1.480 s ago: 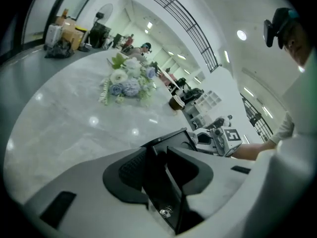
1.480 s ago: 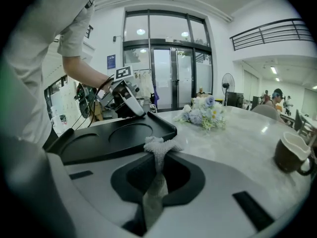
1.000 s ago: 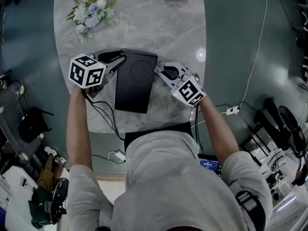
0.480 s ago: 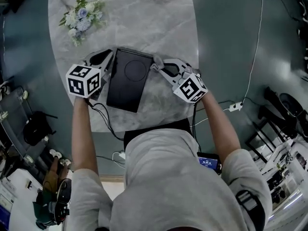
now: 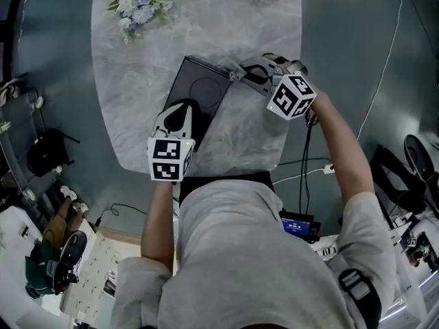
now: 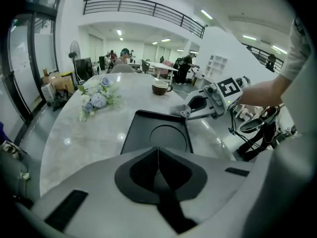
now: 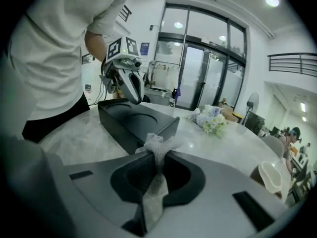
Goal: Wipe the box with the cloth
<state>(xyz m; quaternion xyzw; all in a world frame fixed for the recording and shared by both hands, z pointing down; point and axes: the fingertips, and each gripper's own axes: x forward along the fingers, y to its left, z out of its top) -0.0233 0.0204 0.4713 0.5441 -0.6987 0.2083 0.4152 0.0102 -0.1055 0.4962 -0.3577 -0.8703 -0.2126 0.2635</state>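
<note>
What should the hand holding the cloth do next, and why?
Probably bring the right gripper down a little onto the black box and start sliding across its top. The cloth is already pinched tight in its jaws and sits right by the box's corner, though I can't tell whether it touches yet. Pressing it on is what wiping needs first.

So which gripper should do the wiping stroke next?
Right. The right gripper is shut on the cloth at the far corner of the box; the left gripper has just shut with nothing between its jaws.
</note>
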